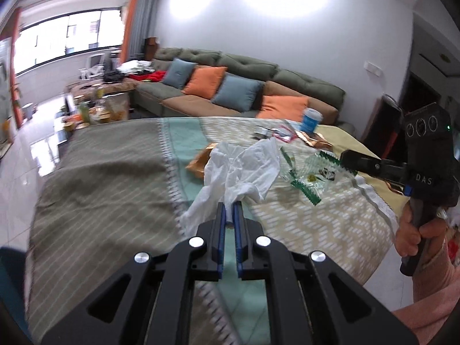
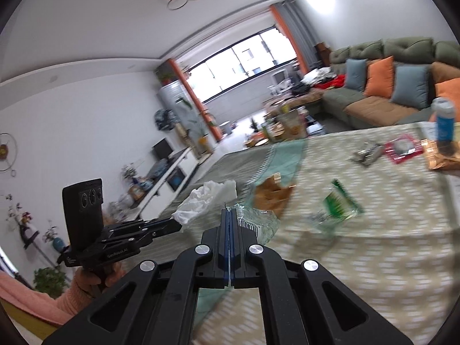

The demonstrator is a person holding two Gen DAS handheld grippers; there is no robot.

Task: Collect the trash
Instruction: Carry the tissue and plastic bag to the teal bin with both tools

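Note:
My left gripper (image 1: 229,205) is shut on a crumpled white tissue (image 1: 244,169), which hangs just above the patterned tablecloth (image 1: 115,172). The right wrist view shows the same left gripper (image 2: 176,225) with the tissue (image 2: 207,198) at its tip. My right gripper (image 2: 229,211) is shut on a clear crinkled wrapper (image 2: 256,222). From the left wrist view the right gripper (image 1: 345,159) reaches in from the right, beside a clear wrapper with green edges (image 1: 310,175). A gold-orange wrapper (image 1: 198,161) lies behind the tissue.
At the far end of the table lie a silver wrapper (image 2: 368,152), a red packet (image 2: 402,149), copper foil (image 2: 442,158) and a blue and white cup (image 2: 444,120). Another clear green wrapper (image 2: 336,210) lies mid-table. A sofa (image 1: 230,86) with cushions stands behind.

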